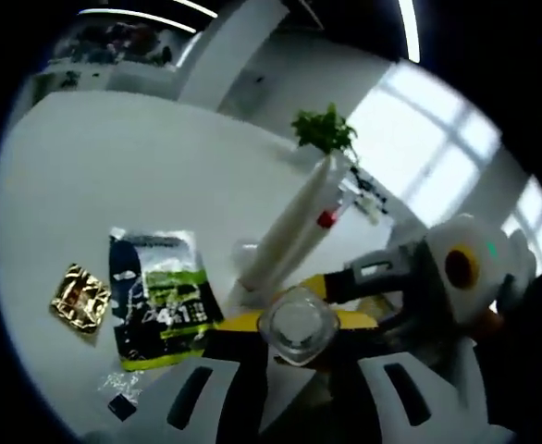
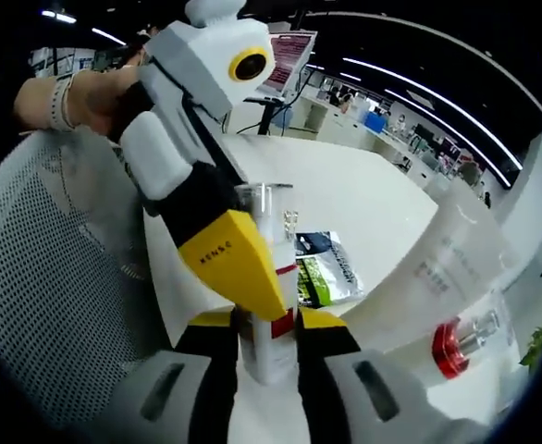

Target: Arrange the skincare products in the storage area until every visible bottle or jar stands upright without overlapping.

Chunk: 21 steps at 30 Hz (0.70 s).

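Right gripper [image 2: 269,347] pinching upright bottle [image 2: 269,277], long axis toward 12 o'clock; left gripper [image 2: 217,245] touching it at 10 o'clock, grip unclear.

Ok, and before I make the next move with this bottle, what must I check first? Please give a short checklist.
1. Right gripper has the white bottle: ok, its fingers press on both sides.
2. Left gripper has it too: cannot tell; its fingers flank the clear cap, but contact is unclear.
3. Bottle upright: cannot tell, since both views tilt.
4. White tube upright: not ok, it lies on the table.
5. Green sachet out of the way: ok, flat and apart from the bottle.
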Tool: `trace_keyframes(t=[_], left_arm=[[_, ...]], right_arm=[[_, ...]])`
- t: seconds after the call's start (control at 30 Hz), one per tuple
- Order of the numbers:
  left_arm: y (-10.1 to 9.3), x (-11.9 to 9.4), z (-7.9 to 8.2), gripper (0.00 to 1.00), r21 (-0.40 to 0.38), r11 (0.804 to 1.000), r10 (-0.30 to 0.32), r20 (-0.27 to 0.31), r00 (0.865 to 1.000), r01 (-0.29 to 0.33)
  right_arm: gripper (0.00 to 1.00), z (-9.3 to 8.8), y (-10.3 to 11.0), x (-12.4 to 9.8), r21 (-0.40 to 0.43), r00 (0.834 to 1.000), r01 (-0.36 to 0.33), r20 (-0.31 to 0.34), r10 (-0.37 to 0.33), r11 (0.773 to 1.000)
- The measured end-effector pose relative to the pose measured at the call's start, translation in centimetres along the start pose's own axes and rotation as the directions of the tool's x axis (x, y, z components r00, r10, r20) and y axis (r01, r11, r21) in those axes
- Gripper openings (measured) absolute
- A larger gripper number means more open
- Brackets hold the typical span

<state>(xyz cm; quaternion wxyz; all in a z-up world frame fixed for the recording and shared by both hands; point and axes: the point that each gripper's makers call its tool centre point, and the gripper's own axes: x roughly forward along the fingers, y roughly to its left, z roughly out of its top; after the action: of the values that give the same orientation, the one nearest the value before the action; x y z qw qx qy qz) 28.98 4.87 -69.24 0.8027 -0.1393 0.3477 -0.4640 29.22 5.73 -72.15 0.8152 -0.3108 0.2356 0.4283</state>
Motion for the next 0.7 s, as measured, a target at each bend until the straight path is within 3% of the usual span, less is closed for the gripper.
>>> trace_keyframes(t=[0.23,0.47,0.7], left_arm=[[0.3,-0.4,0.0,0.21,0.016,1.000,-0.011,-0.011,1.000,0.011],[0.1,-0.7,-0.3,0.21,0.134,0.991,-0.011,-0.029,1.000,0.015],[-0.2,-0.8,-0.4,0.21,0.268,0.963,-0.020,-0.031,0.999,0.027]], right_arm=[[0.24,0.3,0.4,0.0,0.032,0.999,-0.030,0.018,0.030,0.999],[0.23,0.3,0.9,0.1,0.023,0.998,-0.056,0.018,0.056,0.998],[0.22,0.3,1.1,0.0,0.019,0.998,-0.061,0.020,0.061,0.998]])
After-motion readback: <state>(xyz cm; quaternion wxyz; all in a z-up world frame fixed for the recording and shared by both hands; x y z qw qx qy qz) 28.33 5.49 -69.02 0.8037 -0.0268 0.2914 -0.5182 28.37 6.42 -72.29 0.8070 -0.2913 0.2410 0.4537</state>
